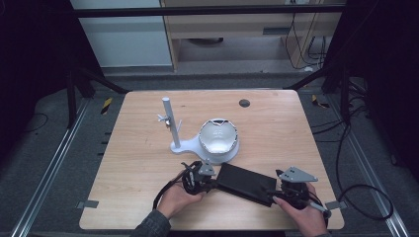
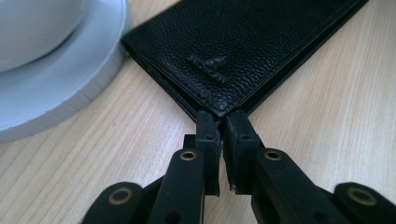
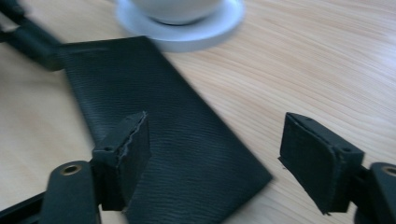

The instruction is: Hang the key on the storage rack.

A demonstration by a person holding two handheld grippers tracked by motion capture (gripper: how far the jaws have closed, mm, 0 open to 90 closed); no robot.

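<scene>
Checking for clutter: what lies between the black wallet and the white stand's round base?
Nothing: in the left gripper view the black wallet corner reaches the white stand's base, bare table beside them.

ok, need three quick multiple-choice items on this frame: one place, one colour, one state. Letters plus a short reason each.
1. Where does the black wallet lie?
A. on the white stand
B. on the table, on the person's side of the white stand
C. on the floor

2. What colour is the bowl-like holder on the stand?
A. white
B. red
C. green

3. How do the two grippers stand?
A. both open
B. left open, right shut
C. left shut on the wallet, right open

Key:
1 B: in the high view the wallet lies flat on the wooden table, nearer the person than the stand's base.
2 A: it shows white there.
3 C: the left gripper pinches the wallet's corner, while the right gripper has its jaws spread wide, pressing on nothing.
</scene>
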